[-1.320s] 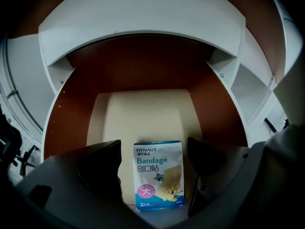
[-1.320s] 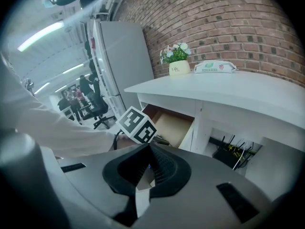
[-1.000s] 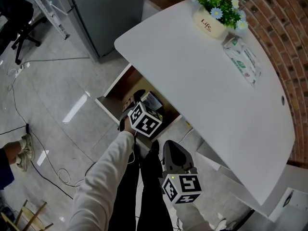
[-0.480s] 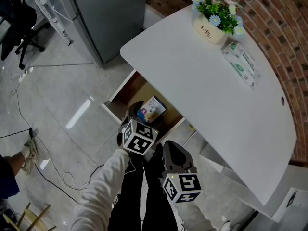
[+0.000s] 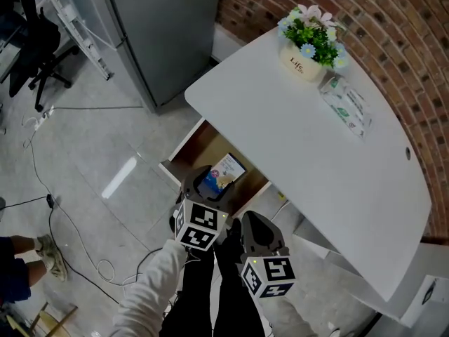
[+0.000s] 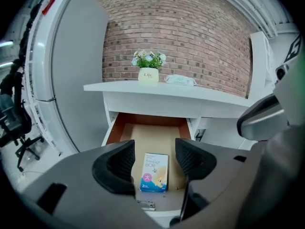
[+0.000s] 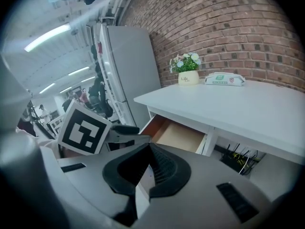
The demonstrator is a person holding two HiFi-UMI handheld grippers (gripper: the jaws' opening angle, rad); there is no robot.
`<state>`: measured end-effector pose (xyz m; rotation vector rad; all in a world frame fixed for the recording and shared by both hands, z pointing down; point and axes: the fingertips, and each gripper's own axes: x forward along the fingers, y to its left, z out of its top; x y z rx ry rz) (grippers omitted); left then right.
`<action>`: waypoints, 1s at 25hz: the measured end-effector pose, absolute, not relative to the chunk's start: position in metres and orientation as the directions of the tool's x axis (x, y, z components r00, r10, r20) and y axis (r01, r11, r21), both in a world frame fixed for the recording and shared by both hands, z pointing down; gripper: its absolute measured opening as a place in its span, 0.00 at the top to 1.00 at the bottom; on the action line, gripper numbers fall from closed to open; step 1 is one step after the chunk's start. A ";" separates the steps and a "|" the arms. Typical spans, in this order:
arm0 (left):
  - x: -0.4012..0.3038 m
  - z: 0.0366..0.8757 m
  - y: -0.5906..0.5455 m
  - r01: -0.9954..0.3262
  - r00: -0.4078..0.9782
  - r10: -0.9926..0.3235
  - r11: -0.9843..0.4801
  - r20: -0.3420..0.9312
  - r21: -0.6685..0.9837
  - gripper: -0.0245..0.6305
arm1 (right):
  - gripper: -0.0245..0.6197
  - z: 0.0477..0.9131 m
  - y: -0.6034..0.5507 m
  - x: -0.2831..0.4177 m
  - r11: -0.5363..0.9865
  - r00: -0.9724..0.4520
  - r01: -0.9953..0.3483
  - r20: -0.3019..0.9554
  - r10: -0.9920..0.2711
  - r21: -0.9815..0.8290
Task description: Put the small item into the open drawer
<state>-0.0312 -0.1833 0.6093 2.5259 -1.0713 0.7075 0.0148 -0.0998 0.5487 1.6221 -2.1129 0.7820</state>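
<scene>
The small item, a blue and white bandage box (image 5: 226, 170), lies flat on the wooden floor of the open drawer (image 5: 184, 151) under the white table. In the left gripper view the box (image 6: 155, 171) shows through the gap between the jaws, well beyond them. My left gripper (image 5: 202, 188) hangs just in front of the drawer; its jaws are closing with nothing between them (image 6: 155, 157). My right gripper (image 5: 250, 220) hovers lower and nearer to me, over my legs, with jaws together and empty (image 7: 147, 175).
On the white table (image 5: 316, 167) stand a flower pot (image 5: 306, 53) and a tissue pack (image 5: 345, 106). A grey cabinet (image 5: 161, 20) rises to the left. Cables (image 5: 70, 223) and a person's shoe (image 5: 49, 255) lie on the tiled floor. A small metal piece (image 6: 146, 205) sits at the drawer's front.
My left gripper has pulled back out of the drawer toward me, uncovering the box that now lies alone inside. The right gripper has hardly moved.
</scene>
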 end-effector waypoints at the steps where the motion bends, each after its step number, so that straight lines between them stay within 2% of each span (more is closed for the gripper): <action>1: -0.034 0.604 -0.182 -0.738 0.599 -0.587 -0.669 0.544 0.092 0.54 | 0.92 0.546 -0.101 0.014 0.188 -0.274 -0.961 0.587 -0.761 -0.204; 6: -0.051 0.581 -0.174 -0.758 0.593 -0.612 -0.644 0.523 0.106 0.59 | 0.92 0.531 -0.106 0.012 0.197 -0.274 -0.961 0.575 -0.771 -0.195; 14: -0.080 0.541 -0.167 -0.809 0.531 -0.683 -0.585 0.502 0.061 0.78 | 0.92 0.507 -0.107 0.007 0.237 -0.294 -0.956 0.561 -0.774 -0.175; 25: -0.111 0.482 -0.149 -0.837 0.519 -0.730 -0.539 0.446 0.092 0.89 | 0.92 0.463 -0.101 0.009 0.251 -0.307 -0.952 0.526 -0.793 -0.176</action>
